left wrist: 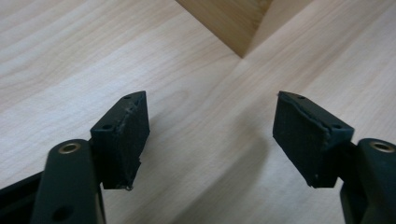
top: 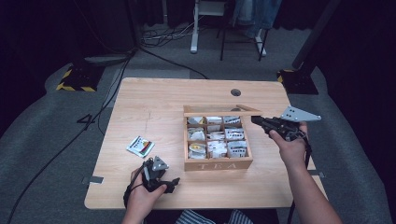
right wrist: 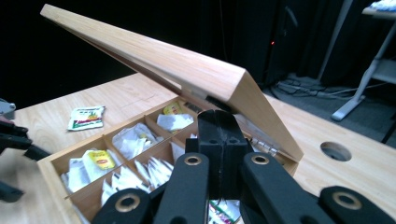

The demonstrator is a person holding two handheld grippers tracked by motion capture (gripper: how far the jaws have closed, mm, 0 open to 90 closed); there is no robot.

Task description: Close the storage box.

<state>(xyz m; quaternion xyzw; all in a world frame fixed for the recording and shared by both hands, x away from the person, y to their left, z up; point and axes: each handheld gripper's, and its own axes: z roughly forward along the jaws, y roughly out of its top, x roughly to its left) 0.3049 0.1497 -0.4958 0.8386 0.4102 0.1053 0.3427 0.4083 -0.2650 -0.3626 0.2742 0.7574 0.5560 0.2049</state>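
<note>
Nine compartments, tea box (top: 218, 164) | tea bags (top: 217, 148) inside | lid (top: 222, 110) raised

I work in what looks like a recording studio or lab, not a home. Black curtains (top: 42, 32) close off the space on all sides, and grey carpet (top: 42, 140) covers the floor. Cables (top: 163, 35) trail across it behind my light wooden table (top: 154, 100), which has a cable hole (top: 236, 92). Stand bases with yellow-black hazard tape (top: 77, 80) sit at either side.
</note>
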